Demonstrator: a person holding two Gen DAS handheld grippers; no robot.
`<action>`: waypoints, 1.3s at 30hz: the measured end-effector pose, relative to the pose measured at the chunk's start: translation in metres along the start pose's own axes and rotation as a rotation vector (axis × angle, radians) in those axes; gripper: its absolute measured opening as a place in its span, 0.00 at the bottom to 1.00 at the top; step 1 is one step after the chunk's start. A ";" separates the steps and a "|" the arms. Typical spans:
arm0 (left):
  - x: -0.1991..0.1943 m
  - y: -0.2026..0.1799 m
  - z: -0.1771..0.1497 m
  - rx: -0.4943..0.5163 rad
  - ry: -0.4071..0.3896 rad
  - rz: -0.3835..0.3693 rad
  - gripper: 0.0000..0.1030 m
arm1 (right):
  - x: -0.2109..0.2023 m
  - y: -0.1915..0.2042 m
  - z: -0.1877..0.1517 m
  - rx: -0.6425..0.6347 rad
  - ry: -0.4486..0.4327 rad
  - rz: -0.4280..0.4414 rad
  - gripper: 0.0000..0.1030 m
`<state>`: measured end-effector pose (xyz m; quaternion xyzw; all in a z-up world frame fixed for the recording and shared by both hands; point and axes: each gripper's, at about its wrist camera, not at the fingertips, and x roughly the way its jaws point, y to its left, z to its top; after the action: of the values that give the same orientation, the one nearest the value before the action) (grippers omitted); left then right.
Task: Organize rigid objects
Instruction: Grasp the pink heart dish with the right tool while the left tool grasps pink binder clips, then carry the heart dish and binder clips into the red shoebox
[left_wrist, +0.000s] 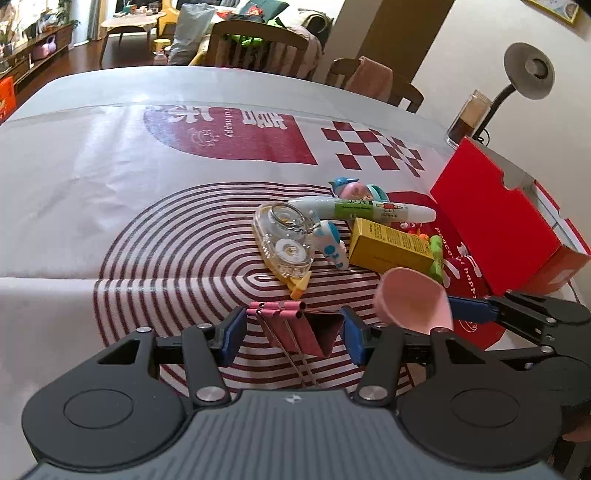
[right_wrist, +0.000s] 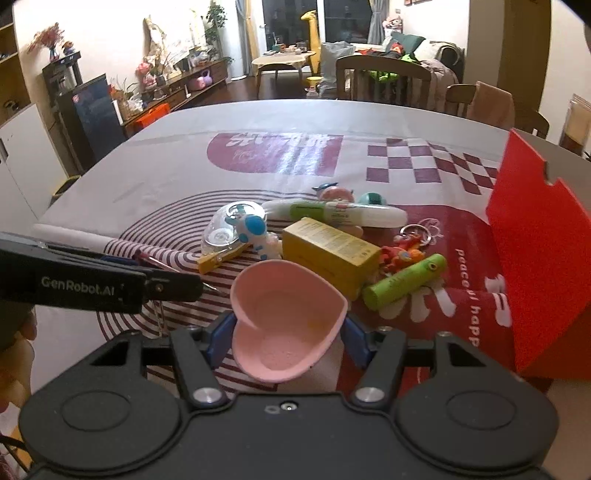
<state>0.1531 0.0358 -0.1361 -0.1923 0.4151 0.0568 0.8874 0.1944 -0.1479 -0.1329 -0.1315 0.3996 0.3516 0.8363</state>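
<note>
Two claws are seen over a table covered by a red-and-white printed cloth (left_wrist: 110, 192), each already loaded. Between the blue pads of the left gripper (left_wrist: 291, 332) a pink binder clip (left_wrist: 295, 325) is held at a half-closed width, its wire handles pointing back toward the camera. A pink heart-shaped dish (right_wrist: 284, 325) is clamped across its sides by the right gripper (right_wrist: 286, 334), the hollow facing up. Ahead of both claws a heap of small items is spread: a clear correction-tape dispenser (left_wrist: 282, 243), a white and green pen (left_wrist: 362, 208), a yellow carton (left_wrist: 391, 245) and a green tube (right_wrist: 404, 280) whose long axis runs left to right. To the right of the right claw, and beyond it, an open red box (right_wrist: 535, 258) stands with its lid raised. That box is judged the likely destination; the right hand is the nearer, so the dish would travel rightward first.
</note>
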 end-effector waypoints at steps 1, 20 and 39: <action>-0.001 0.000 0.000 0.000 0.003 -0.001 0.52 | -0.002 0.000 0.000 0.005 0.001 -0.009 0.59; -0.013 -0.011 -0.006 0.085 -0.008 -0.003 0.24 | -0.040 -0.014 -0.007 0.096 -0.022 -0.024 0.59; 0.013 -0.010 -0.003 0.123 -0.088 0.048 0.70 | -0.044 -0.016 -0.016 0.111 -0.004 -0.029 0.59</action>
<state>0.1621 0.0251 -0.1453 -0.1248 0.3830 0.0607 0.9132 0.1768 -0.1887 -0.1106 -0.0901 0.4149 0.3170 0.8481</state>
